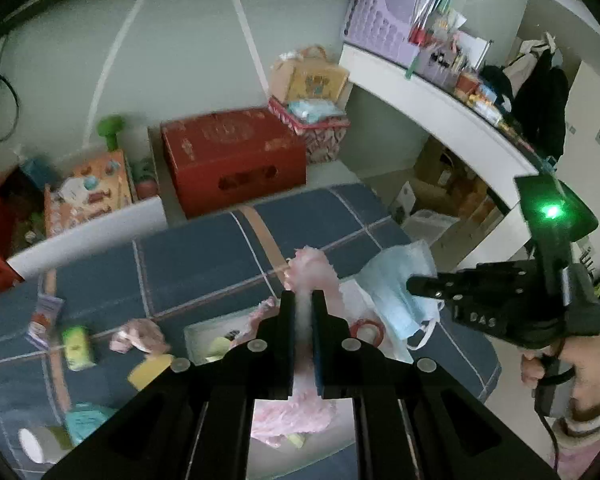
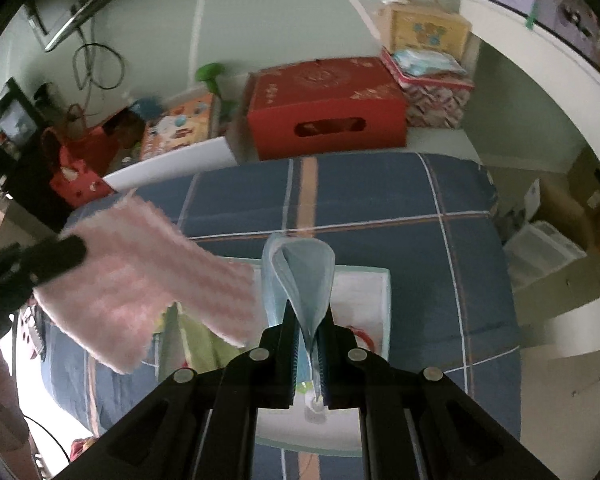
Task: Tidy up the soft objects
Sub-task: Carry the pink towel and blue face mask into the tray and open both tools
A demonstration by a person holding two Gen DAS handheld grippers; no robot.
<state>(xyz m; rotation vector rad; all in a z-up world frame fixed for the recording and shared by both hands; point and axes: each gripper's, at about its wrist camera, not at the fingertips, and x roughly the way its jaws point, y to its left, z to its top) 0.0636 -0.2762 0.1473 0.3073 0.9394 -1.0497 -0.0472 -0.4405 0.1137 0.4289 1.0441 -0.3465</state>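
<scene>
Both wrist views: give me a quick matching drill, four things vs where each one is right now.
Things:
1. pink cloth
2. blue face mask
3. red box
4. white tray

Places:
A. on the floor past the far end of the blue bedspread
B. pinched in the right gripper
C. lying on the bedspread under both grippers
D. pinched in the left gripper

Pairs: 1-D, 2-B, 3-A, 4-C
</scene>
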